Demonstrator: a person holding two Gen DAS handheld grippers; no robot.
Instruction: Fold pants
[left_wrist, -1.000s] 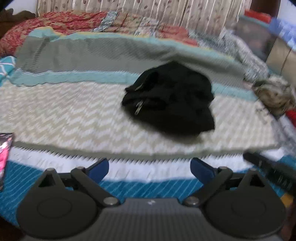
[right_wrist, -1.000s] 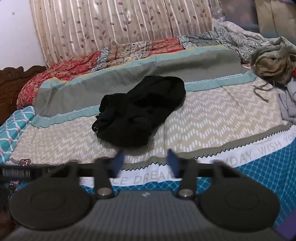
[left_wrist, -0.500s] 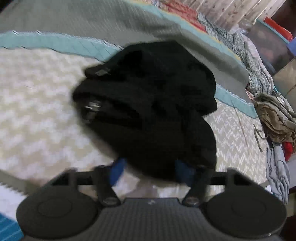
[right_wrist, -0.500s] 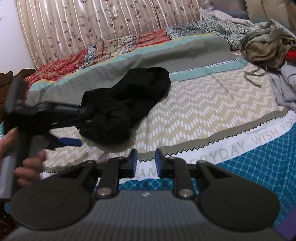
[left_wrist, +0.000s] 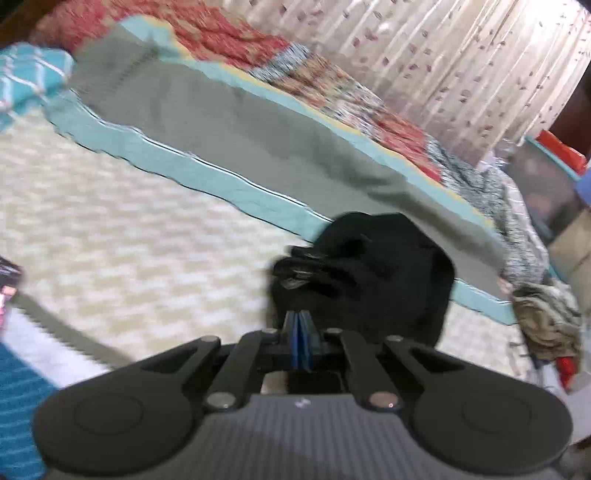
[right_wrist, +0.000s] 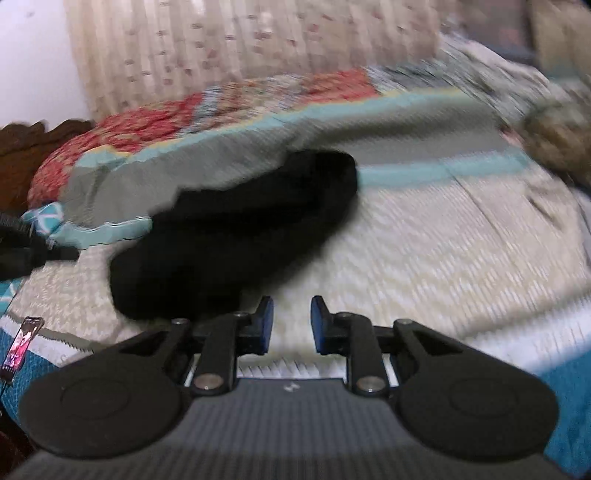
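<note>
The black pants (left_wrist: 369, 280) lie crumpled on the bed's cream zigzag sheet (left_wrist: 129, 240). My left gripper (left_wrist: 300, 332) has its blue pads pressed together at the near edge of the pants, and black fabric reaches right down to the tips, so it looks pinched there. In the right wrist view the pants (right_wrist: 240, 236) stretch across the middle, with the left gripper (right_wrist: 70, 254) at their left end. My right gripper (right_wrist: 291, 319) hovers over the sheet just right of the pants' near end. Its jaws are opening and hold nothing.
A phone (right_wrist: 22, 343) lies near the bed's front left edge. A heap of other clothes (left_wrist: 546, 314) sits at the right side of the bed. A folded grey and teal blanket (left_wrist: 258, 147) and a red patterned quilt (left_wrist: 229, 40) lie behind the pants, before a curtain.
My left gripper reached to the pants, shut at their near edge and drew back to the left, rolling. My right gripper swung left towards the pants and its jaws widened slightly.
</note>
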